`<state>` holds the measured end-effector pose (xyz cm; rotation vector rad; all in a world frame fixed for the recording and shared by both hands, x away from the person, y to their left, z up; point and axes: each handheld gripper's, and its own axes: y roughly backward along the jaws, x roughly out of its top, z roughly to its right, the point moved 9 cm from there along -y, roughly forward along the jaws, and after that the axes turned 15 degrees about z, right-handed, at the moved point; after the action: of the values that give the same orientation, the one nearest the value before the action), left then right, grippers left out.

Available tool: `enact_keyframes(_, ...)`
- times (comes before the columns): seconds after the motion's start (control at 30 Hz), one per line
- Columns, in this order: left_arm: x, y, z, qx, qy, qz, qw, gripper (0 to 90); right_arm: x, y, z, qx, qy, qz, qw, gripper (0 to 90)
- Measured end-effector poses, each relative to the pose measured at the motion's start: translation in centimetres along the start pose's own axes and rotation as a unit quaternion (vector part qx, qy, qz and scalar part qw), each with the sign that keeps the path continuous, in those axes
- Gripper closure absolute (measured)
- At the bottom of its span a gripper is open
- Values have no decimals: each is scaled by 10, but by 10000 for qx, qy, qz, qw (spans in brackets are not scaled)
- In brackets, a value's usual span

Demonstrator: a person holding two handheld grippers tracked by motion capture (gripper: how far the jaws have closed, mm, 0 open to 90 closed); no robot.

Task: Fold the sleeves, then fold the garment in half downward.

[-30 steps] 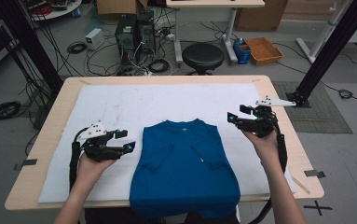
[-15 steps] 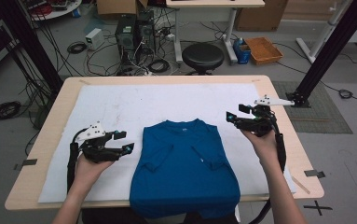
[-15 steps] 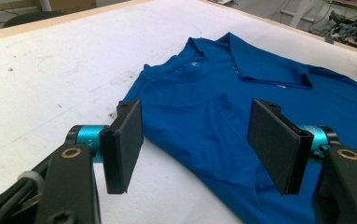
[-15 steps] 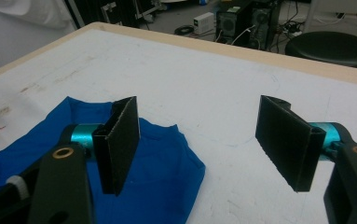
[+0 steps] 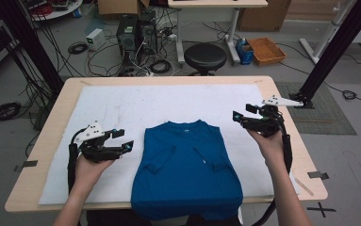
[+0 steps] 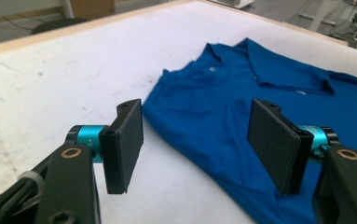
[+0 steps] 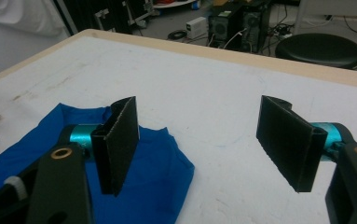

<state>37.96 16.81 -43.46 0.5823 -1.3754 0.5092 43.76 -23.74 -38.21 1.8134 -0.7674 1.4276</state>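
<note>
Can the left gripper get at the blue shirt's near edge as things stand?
Probably yes: the left gripper is open beside the blue shirt, with bare white mat between them.

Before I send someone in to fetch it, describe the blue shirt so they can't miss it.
On the wooden table, a white mat covers the top. The blue shirt lies flat at its near middle, sleeves folded in, hem over the near edge, the one coloured thing between the two black grippers.

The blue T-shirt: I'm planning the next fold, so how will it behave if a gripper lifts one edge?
The blue T-shirt is thin cloth with both sleeves folded in, so it will probably droop and the folds may fall open. It looks light. Its lower hem hangs over the table edge, so it might slide.
</note>
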Motion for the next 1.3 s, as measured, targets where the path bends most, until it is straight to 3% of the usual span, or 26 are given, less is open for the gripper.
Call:
enact_keyframes(0.2, 4, -6, 4, -141, 40, -54, 9999, 360, 2, 7, 9, -76, -111, 107, 9999, 291)
enact_keyframes(0.6, 17, -11, 5, -213, 135, 54, 9997, 360, -1, 11, 14, -64, -142, 83, 9998, 286)
enact_keyframes(0.97, 28, -26, -11, -46, 148, 57, 9999, 360, -15, 8, 21, -102, -122, -62, 9999, 296)
enact_keyframes(1.13, 21, -47, -25, 145, 332, -90, 9993, 365, -25, 0, 27, -195, -115, -177, 9996, 388)
enact_keyframes(1.3, 0, -71, -38, 334, 628, -601, 9957, 382, -39, -17, 28, -181, -123, -414, 9989, 464)
